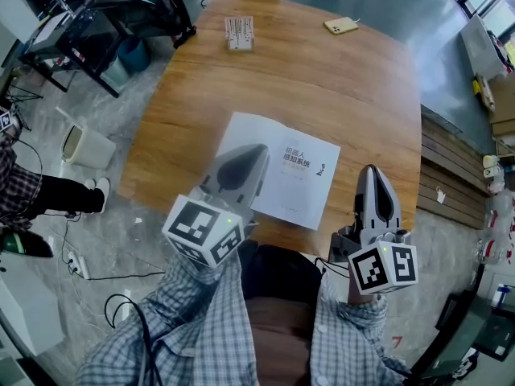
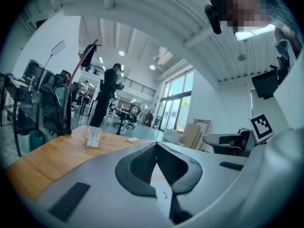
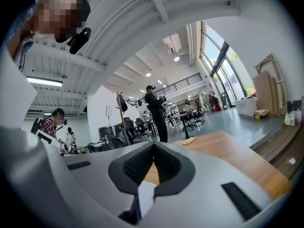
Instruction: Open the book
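A wide wooden table (image 1: 346, 95) is filling most of the head view, and 1 white paperback book (image 1: 298, 179) is lying closed and flat on it near the person's edge, turned slightly clockwise, with dark printed characters showing on its cover. The person's checked shirt sleeves (image 1: 201, 312) are reaching in from the bottom of the view, each hand holding 1 gripper. The left gripper (image 1: 259, 149) is hanging over the left part of the book; its own view shows its 2 jaws pressed together at the tips with nothing between them, and a sliver of white cover is showing under them. The right gripper (image 1: 371, 170) is sitting just right of the book, above bare wood near the table's near edge, its 2 jaws likewise meeting at the tips and gripping nothing. Across the table, well apart from the book, a small white printed box (image 1: 240, 32) is standing, and a yellow phone (image 1: 341, 25) is lying near the far edge.
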Action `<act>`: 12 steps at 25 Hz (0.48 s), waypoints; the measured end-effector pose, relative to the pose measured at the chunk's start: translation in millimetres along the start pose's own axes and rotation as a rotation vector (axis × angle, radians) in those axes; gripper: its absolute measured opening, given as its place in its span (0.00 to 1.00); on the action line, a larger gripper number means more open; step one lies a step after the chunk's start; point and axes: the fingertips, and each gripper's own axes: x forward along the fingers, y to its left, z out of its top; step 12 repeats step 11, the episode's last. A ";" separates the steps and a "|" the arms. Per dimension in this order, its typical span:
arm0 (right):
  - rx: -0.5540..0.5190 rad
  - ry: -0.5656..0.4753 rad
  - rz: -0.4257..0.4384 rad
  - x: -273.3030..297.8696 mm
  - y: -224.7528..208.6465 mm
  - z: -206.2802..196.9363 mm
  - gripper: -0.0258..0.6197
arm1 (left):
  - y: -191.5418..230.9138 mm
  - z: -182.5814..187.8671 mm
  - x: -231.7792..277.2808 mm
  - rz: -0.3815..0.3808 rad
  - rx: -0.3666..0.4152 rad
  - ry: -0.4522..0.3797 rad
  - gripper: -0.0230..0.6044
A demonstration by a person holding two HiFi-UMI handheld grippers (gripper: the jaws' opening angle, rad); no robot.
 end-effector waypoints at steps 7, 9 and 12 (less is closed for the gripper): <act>0.009 -0.003 0.003 -1.0 -0.9 -2.4 0.07 | 0.1 -1.8 -0.3 0.002 -0.003 0.004 0.04; 0.014 0.000 0.003 -0.7 -1.0 -2.6 0.07 | 0.1 -1.7 -1.1 0.004 -0.002 0.007 0.04; 0.017 0.004 0.004 -0.4 -0.9 -2.9 0.07 | -0.2 -1.5 -1.9 0.006 0.004 0.009 0.04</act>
